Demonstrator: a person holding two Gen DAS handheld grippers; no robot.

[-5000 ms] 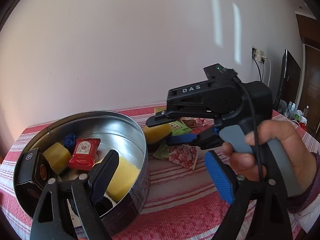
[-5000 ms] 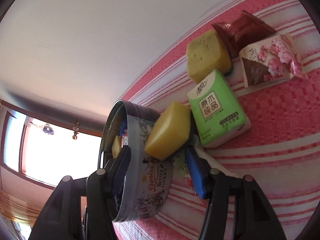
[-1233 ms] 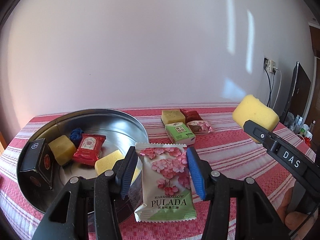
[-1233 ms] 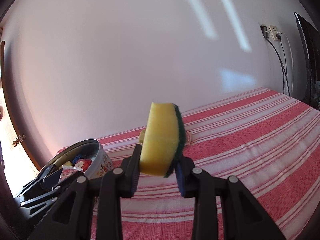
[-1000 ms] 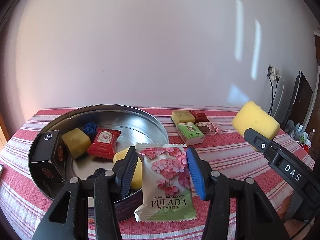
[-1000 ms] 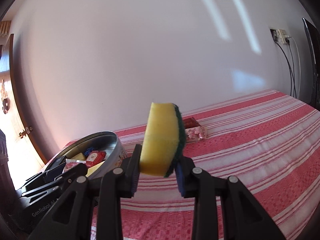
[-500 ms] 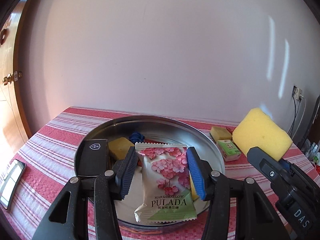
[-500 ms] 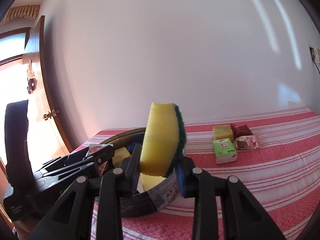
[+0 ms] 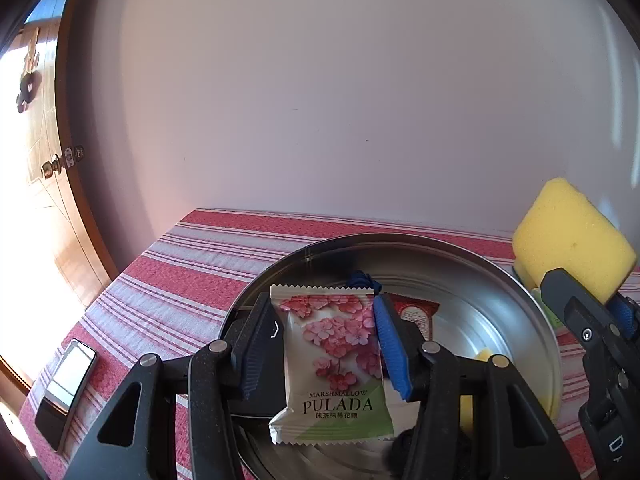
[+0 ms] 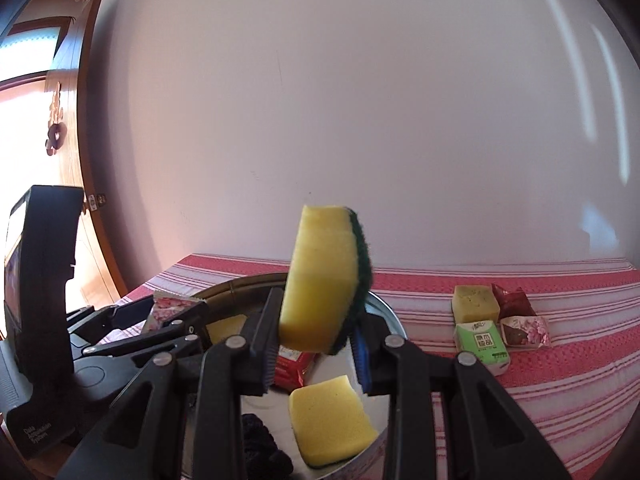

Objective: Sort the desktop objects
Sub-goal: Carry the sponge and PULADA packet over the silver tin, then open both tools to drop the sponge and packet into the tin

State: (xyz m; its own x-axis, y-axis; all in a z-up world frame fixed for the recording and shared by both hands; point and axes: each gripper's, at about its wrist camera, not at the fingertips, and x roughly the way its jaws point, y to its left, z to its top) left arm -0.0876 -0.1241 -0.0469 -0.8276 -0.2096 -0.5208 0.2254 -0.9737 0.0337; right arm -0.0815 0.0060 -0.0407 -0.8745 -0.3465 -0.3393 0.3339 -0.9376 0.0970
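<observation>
You are clamping the left gripper (image 9: 326,350) on a pink-flowered marshmallow packet (image 9: 332,364) and the right gripper (image 10: 316,350) on a yellow-and-green sponge (image 10: 324,276), both hovering over the round metal tin (image 9: 520,312).

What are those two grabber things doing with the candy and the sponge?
A person is tidying the table. The left gripper holds a pink-flowered marshmallow packet over the round metal tin. The right gripper holds a yellow sponge with a green back, also above the tin. Another sponge and a red packet lie inside it. A few things wait on the striped cloth.
</observation>
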